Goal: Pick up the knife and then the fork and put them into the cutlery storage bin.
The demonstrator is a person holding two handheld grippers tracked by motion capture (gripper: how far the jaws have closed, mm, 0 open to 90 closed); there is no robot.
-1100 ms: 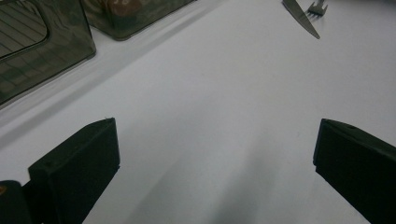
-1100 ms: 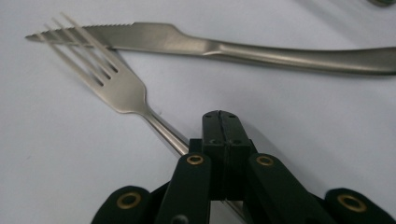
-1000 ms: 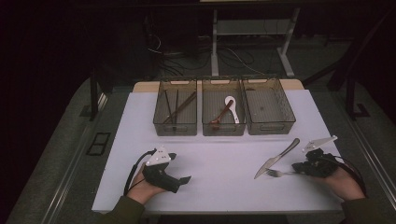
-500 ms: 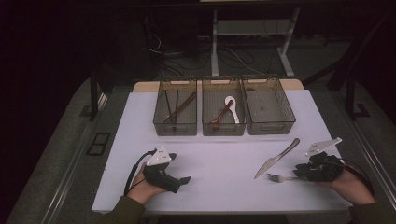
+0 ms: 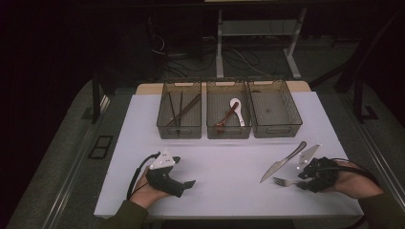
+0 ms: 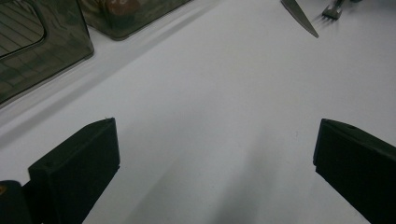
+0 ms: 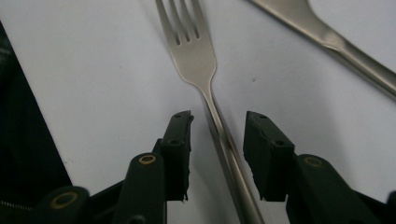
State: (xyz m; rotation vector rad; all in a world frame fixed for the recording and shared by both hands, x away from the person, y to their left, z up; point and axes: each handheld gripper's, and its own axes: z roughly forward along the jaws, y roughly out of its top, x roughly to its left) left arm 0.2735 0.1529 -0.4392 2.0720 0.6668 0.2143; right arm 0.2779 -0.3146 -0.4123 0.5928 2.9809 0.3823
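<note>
Lying flat on the white counter, the fork has its handle between the jaws of my right tool, which have just been opening and no longer press it, so I judge it released. Beside it lies the knife. My left tool rests wide open, empty. Dark room behind.

A white table carries three dark clear bins in a row along its far edge. Near the right edge a fork lies flat, just beside a knife angled toward the far right corner.
</note>
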